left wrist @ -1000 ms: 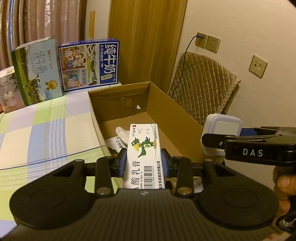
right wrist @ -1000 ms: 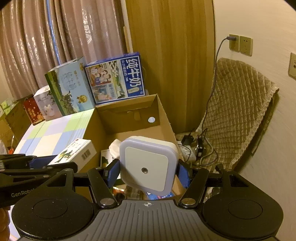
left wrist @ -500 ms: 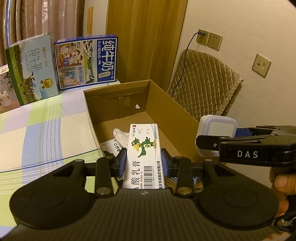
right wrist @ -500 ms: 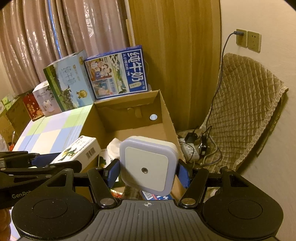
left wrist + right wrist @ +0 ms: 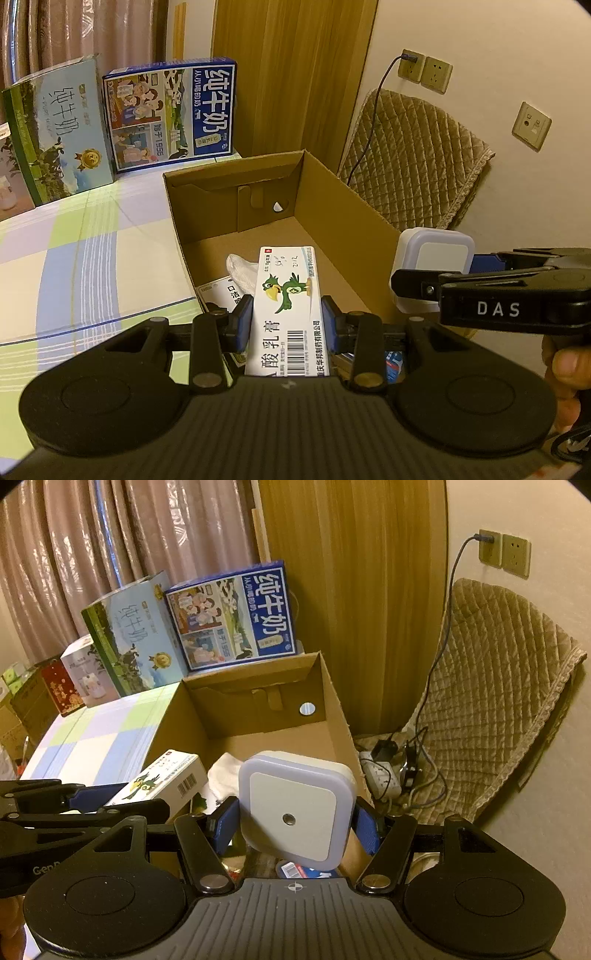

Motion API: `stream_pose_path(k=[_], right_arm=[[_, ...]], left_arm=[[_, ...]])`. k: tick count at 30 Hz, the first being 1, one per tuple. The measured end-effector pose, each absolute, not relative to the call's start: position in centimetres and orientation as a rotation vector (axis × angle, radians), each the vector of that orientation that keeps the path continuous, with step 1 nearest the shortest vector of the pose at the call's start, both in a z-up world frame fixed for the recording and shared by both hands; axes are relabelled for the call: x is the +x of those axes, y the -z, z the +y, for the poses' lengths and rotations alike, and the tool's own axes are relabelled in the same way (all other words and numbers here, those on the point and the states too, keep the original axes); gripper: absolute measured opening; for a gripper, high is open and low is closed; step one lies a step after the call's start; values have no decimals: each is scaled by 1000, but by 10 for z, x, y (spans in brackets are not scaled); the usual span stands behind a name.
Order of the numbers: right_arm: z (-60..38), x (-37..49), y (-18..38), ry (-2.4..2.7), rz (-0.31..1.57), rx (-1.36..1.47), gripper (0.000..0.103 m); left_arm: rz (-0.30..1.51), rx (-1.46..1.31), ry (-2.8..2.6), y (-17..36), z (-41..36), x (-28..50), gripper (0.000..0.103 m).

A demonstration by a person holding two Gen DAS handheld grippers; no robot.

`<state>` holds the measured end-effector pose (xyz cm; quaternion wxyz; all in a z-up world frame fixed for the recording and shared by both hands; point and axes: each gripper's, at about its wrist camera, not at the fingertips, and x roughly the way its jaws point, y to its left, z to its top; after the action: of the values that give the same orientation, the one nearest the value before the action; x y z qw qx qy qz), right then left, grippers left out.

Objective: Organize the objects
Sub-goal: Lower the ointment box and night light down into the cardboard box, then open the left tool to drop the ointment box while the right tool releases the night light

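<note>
cardboard box [image 5: 332,206] far half: bare floor | near half: white wad [image 5: 238,267], packets

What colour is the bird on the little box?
Green, with a yellow beak, on the white box. Left wrist view shows it best.

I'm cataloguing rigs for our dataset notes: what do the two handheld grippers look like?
Both are matte black with blue pads. The left gripper has two round discs on a ribbed body, black linkage arms and brass-coloured pivots. The right gripper is built the same, with a small crosshair mark; its side reads "DAS". No sleeve is visible.
</note>
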<state>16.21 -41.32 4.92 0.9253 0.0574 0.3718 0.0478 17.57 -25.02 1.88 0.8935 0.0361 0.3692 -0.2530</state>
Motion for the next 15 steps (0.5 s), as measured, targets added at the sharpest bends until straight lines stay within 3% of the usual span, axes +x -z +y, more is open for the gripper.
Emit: stream_pose_path(k=[15], right_arm=[[-418, 173, -41, -90, 782, 122, 62]], left_arm=[[783, 85, 531, -9, -257, 191, 33]])
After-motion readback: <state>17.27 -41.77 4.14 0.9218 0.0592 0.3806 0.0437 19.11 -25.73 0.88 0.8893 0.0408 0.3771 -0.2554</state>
